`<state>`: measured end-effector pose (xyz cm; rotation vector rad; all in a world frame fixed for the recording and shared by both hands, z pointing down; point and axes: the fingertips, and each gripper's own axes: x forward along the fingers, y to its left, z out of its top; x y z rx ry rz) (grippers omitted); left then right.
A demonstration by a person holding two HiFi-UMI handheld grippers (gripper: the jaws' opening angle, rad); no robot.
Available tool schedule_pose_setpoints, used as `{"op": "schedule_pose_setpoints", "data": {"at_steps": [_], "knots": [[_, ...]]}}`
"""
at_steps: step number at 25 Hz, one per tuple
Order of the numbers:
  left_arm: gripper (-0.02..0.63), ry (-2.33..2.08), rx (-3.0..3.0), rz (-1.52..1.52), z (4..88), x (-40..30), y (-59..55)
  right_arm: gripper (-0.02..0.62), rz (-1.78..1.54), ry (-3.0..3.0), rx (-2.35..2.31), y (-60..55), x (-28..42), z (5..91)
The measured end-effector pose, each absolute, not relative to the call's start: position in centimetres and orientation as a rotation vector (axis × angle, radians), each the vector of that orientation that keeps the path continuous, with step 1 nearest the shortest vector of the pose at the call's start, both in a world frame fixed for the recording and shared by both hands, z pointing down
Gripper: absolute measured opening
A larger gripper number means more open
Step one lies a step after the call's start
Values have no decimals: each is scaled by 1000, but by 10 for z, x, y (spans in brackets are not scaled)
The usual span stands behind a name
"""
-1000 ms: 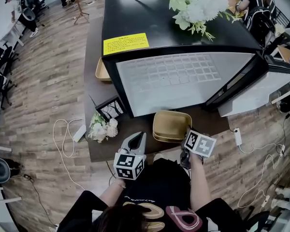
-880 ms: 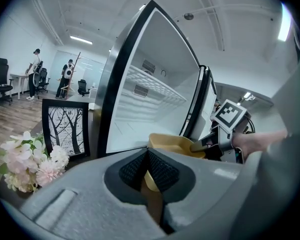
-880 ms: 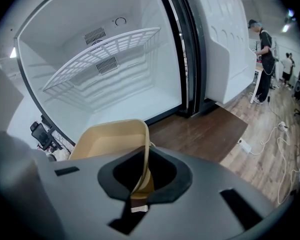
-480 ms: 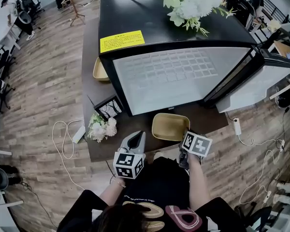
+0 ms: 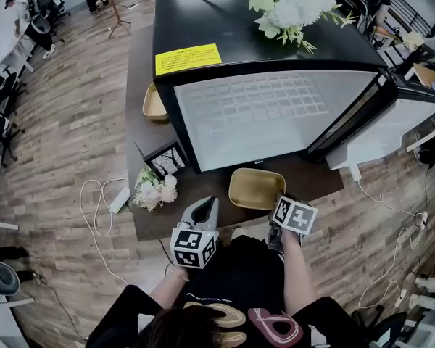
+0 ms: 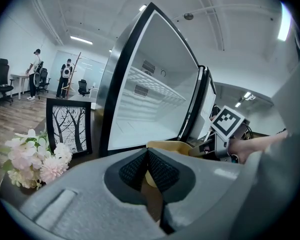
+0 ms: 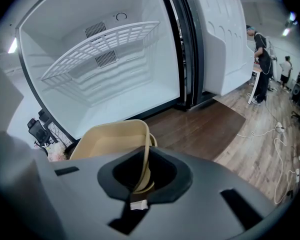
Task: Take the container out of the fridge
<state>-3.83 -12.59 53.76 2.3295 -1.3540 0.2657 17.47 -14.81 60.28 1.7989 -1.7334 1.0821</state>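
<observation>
A shallow tan container point(image 5: 255, 188) sits low over the dark table point(image 5: 203, 187), just in front of the open fridge point(image 5: 275, 114). My right gripper point(image 5: 276, 210) is shut on its near right rim. In the right gripper view the thin rim of the container point(image 7: 110, 139) runs between the jaws of the right gripper point(image 7: 142, 176). The empty white fridge interior point(image 7: 105, 84) with its wire shelf lies beyond. My left gripper point(image 5: 207, 204) hovers at the table's near edge, left of the container. The left gripper point(image 6: 146, 160) is shut with nothing in it.
The white fridge door point(image 5: 380, 136) swings open to the right. A framed picture point(image 5: 165, 162) and a flower bunch point(image 5: 156, 191) stand on the table's left. Another tan container point(image 5: 152, 104) lies behind the fridge's left side. Flowers point(image 5: 293, 6) lie on top. Cables point(image 5: 94, 201) trail on the floor.
The container stays in my right gripper in front of the fridge. Both grippers hold nearly the same place; only the head view shifts a little.
</observation>
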Motion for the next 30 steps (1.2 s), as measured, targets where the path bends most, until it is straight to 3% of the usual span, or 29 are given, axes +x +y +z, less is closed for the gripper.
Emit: {"op": "schedule_pose_setpoints", "data": {"at_steps": [11, 17, 19, 30], "knots": [[8, -1362, 2332, 271, 537, -38, -125, 52, 1068, -1760, 1771, -151, 171, 608], [8, -1353, 2344, 283, 536, -35, -125, 200, 1092, -1842, 1746, -154, 163, 600], [8, -1352, 2347, 286, 536, -34, -125, 291, 1105, -1929, 1777, -158, 160, 590], [8, -1351, 2353, 284, 536, -31, -127, 289, 1022, -2069, 1771, -148, 161, 556]]}}
